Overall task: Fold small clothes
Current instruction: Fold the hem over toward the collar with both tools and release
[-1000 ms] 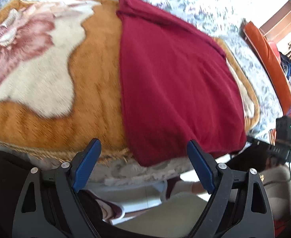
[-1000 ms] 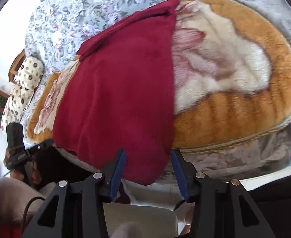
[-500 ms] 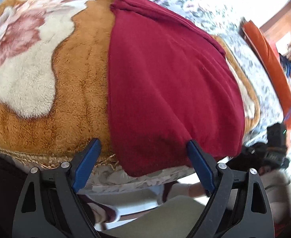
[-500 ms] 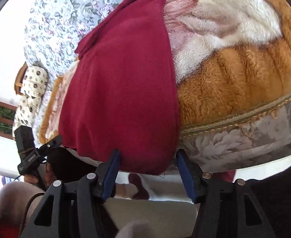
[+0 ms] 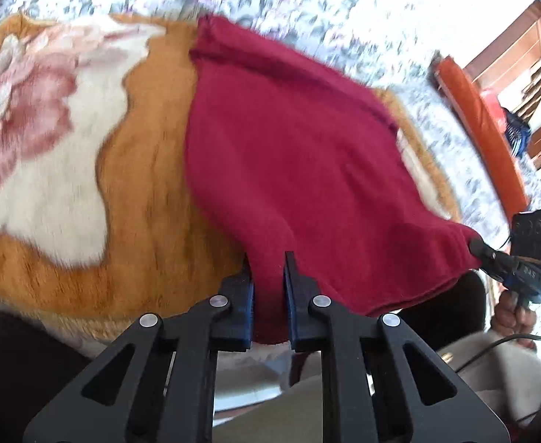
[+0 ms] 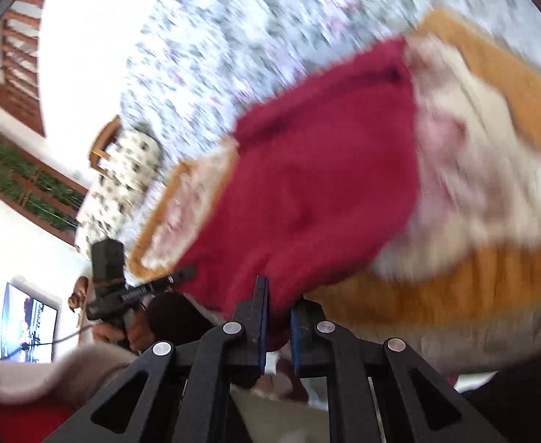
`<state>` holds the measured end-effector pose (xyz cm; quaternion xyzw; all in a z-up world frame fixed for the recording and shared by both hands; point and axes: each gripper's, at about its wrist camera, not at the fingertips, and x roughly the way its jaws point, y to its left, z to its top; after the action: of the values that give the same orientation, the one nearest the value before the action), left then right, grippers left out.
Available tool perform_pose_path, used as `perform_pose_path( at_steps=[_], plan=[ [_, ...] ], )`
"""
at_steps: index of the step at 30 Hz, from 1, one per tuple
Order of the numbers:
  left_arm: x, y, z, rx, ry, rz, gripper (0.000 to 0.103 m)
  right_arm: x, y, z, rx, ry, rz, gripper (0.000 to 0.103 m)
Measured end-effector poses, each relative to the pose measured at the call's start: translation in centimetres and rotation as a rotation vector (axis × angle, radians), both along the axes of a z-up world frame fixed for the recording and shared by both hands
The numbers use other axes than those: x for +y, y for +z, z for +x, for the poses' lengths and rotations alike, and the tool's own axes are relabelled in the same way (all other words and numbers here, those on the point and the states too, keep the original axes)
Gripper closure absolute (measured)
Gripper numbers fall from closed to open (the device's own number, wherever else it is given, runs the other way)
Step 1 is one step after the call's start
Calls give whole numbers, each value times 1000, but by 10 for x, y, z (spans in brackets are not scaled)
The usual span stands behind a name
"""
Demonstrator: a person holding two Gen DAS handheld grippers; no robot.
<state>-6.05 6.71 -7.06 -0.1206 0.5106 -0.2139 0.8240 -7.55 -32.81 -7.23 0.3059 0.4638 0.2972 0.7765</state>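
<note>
A dark red garment (image 5: 292, 155) lies on an orange and cream flowered blanket (image 5: 67, 170). My left gripper (image 5: 268, 262) is shut on the garment's near left corner. My right gripper shows at the right of the left wrist view (image 5: 475, 247), shut on the near right corner. In the right wrist view the garment (image 6: 318, 184) is blurred and my right gripper (image 6: 279, 295) is shut on its near edge. My left gripper also shows in the right wrist view (image 6: 185, 273), at the garment's other near corner. Both near corners are lifted off the blanket.
The blanket lies on a flowered bedspread (image 5: 307, 3). An orange cushion (image 5: 481, 125) lies at the far right of the bed. A spotted pillow (image 6: 123, 184) lies at the bed's left side. A screen (image 6: 27, 325) glows at the lower left.
Both grippers have closed from open onto the garment's near corners. The corners have come up off the blanket and the views have swung, with motion blur.
</note>
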Motion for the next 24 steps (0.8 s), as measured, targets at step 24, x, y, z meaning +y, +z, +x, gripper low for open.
perform_pose_path(
  at_steps=[24],
  plan=[
    [-60, 20, 324, -77, 132, 129, 92, 0, -17, 342, -45, -255, -272, 94]
  ],
)
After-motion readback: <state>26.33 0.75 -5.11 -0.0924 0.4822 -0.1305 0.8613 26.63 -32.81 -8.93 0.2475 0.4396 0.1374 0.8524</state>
